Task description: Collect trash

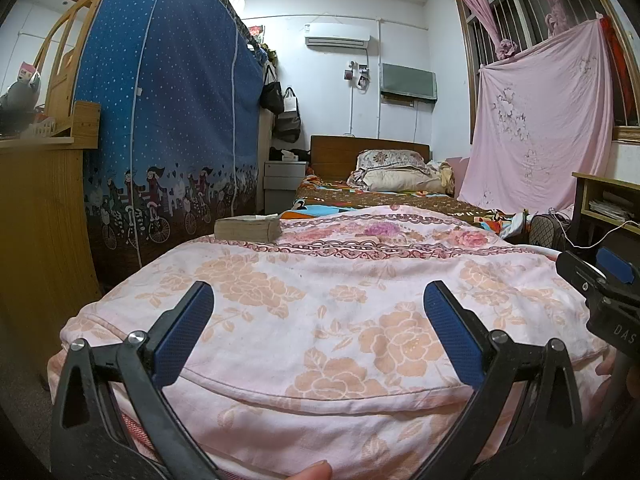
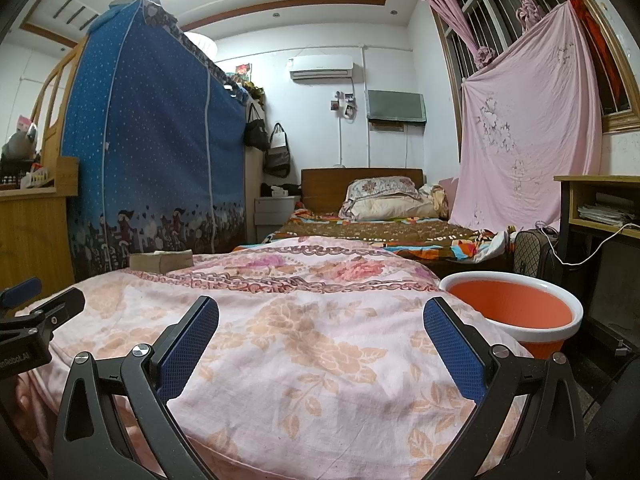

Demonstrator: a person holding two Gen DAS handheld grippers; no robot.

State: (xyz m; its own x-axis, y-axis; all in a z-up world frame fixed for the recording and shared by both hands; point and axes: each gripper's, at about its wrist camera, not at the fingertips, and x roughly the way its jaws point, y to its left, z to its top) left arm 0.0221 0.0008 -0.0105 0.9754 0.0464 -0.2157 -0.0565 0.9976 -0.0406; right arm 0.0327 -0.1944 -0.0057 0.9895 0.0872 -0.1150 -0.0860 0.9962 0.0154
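Observation:
My left gripper [image 1: 319,302] is open and empty, held low over the near end of a pink floral quilt [image 1: 320,280]. My right gripper [image 2: 321,316] is open and empty over the same quilt [image 2: 280,320], to the right of the left one. An orange bin with a white rim [image 2: 516,308] stands on the floor right of the bed, beside the right gripper. A tan tissue pack [image 1: 248,229] lies on the quilt's far left; it also shows in the right wrist view [image 2: 162,260]. No loose trash shows on the quilt.
A blue fabric wardrobe [image 1: 168,120] and a wooden desk [image 1: 36,208] stand left of the bed. Pillows [image 1: 396,172] and a headboard are at the far end. A pink sheet [image 1: 540,128] hangs at the window. A desk [image 2: 600,208] and a bag [image 2: 532,256] are on the right.

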